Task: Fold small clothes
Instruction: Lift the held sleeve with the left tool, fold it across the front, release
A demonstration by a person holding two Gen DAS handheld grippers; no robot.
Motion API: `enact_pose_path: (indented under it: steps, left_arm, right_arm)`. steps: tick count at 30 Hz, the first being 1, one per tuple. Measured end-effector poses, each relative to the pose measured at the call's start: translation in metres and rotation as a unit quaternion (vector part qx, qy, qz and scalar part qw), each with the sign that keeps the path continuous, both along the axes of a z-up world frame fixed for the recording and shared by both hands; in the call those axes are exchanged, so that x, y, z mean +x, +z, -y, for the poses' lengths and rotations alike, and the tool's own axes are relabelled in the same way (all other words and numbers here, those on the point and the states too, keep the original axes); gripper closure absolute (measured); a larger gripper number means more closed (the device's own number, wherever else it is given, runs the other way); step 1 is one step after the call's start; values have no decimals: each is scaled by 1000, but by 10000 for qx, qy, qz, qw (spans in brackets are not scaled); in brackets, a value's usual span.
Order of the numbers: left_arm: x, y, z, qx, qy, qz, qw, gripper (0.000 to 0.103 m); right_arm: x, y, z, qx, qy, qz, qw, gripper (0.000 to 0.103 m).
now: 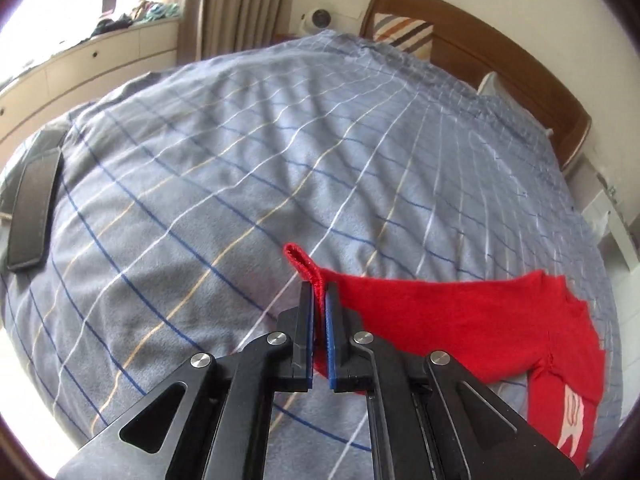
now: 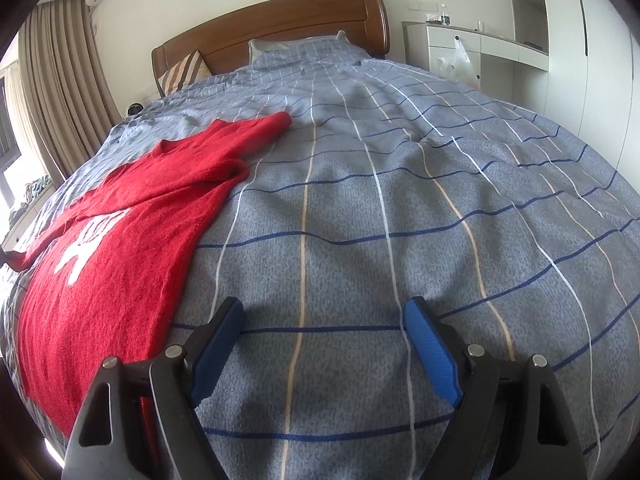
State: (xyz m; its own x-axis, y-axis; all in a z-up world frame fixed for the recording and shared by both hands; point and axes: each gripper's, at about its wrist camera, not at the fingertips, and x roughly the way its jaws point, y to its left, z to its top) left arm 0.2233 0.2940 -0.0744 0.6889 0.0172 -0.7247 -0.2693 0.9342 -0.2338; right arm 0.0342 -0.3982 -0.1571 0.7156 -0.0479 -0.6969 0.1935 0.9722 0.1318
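A small red sweater [image 1: 460,320] with a white print lies spread on the blue checked bed cover [image 1: 240,160]. My left gripper [image 1: 319,290] is shut on the end of its sleeve, whose red cuff [image 1: 300,260] sticks out past the fingertips. In the right wrist view the sweater [image 2: 120,240] lies at the left, its other sleeve [image 2: 256,128] stretched toward the headboard. My right gripper [image 2: 324,308] is open and empty, low over the bare bed cover [image 2: 400,200], just right of the sweater's hem.
A dark flat strap-like object [image 1: 32,208] lies at the cover's left edge. A wooden headboard [image 2: 280,28] and a striped pillow [image 2: 184,68] are at the far end. Curtains [image 2: 56,92] hang at left, white cabinets [image 2: 500,52] stand at right.
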Motion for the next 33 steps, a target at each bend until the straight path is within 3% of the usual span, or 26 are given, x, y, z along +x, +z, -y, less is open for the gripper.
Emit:
enact_pose_path:
  steps: [3,5,10,15,20,21,23,24,25,28,33]
  left_arm:
    - [6,57,50,231,-730,486,9959,100]
    - [13,92,94,259,-1287,813,9880,100]
    - [28,142,225,310,-2715,1311,9530,100]
    - [39,127,337,212,-3607,1193,9248,100]
    - [45,86,408,181,-4069,774,9100,98]
    - [45,75,417,220,-4107,642,9092,95]
    - [45,57,426,310,-4022,317,9145,61]
    - [42,50,424,333,-3933,224,9185,30]
    - [35,46,419,346,-3852,282,9218,20]
    - [18,38,394,374,-3762,328,9252,16]
    - [-19,17,332,862,-3234,221,9421,8]
  right_arm:
    - [0,1,0,28,-13,6,10000,20]
    - [0,1,0,45,-13,10,10000,19]
    - [-1,1,0,61,-10,18,10000,19]
    - [0,1,-2,46,-4,22,10000,19]
    - [0,1,-2,45,-5,23,10000,19]
    - [0,1,-2,43,-3,24,10000,19]
    - [0,1,-2,41,4,26,10000,19]
    - [0,1,-2,43,3,26,10000,19]
    - [0,1,-2,43,1,27,10000,19]
    - [0,1,-2,40,3,26,10000,18]
    - [2,0,-4,-5,29,16,10000,16]
